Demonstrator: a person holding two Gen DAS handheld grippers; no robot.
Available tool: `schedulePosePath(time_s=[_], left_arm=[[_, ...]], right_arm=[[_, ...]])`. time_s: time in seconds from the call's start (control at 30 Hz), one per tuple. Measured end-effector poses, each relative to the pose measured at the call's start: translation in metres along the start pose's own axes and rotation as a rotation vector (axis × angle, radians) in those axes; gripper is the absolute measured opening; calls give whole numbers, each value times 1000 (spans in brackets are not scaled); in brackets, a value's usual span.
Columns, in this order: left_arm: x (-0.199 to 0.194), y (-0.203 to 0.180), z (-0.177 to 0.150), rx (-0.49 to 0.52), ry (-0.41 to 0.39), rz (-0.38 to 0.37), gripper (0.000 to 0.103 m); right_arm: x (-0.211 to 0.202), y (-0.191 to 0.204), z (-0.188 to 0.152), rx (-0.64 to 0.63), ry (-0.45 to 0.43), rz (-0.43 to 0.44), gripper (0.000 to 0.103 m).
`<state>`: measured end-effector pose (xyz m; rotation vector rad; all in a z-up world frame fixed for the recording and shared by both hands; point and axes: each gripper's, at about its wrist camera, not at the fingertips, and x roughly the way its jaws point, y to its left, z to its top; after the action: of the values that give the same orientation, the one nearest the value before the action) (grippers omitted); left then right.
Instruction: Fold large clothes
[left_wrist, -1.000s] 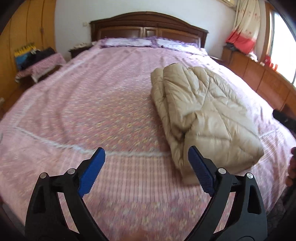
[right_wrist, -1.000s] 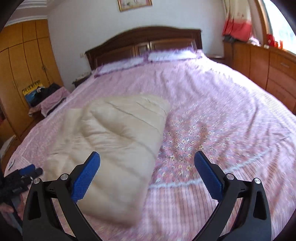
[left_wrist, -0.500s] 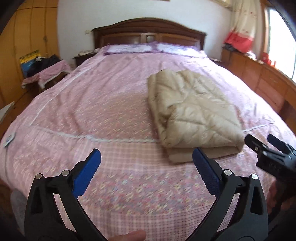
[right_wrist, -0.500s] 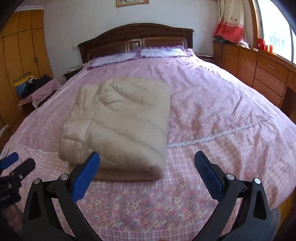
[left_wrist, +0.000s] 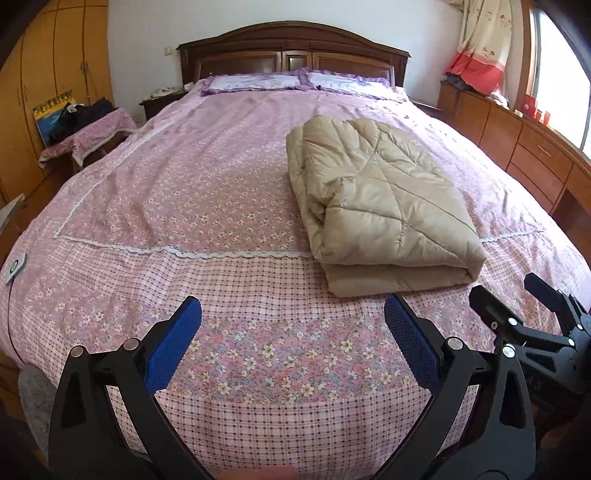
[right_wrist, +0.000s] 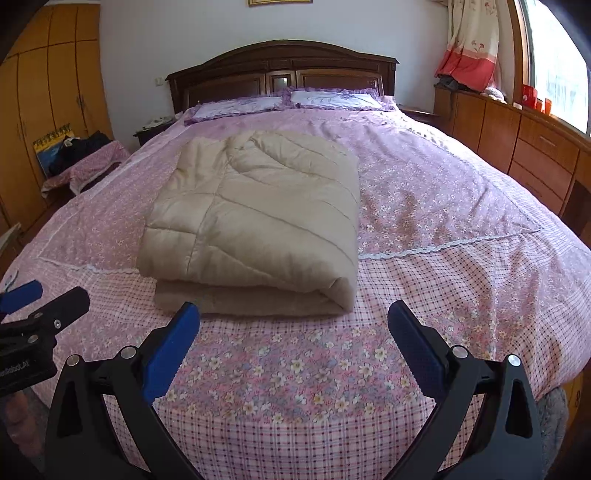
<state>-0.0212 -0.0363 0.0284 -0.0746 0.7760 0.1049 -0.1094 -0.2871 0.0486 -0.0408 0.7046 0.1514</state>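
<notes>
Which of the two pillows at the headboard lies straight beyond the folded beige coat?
The right pillow: the coat lies on the bed's right half; the left pillow is off to the side.

Both wrist views look down from the foot of the bed (left_wrist: 229, 206) toward its headboard (right_wrist: 280, 70), sharing the folded quilt (right_wrist: 258, 221).

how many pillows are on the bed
2. Both lie side by side against the headboard: one pillow on the left, the other on the right. Both are white with purple frilled edges. Nothing seems to hide a third.
</notes>
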Motion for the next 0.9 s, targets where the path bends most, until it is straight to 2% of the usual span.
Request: schedulePosePath(time_s=[0.23,0.9], left_arm=[[0,-3,-3,26,2,45,99],[2,-2,-8,13,21,-23,99]], right_arm=[[1,4,-7,9,21,4,97],[1,-4,-10,28,39,-7,97]])
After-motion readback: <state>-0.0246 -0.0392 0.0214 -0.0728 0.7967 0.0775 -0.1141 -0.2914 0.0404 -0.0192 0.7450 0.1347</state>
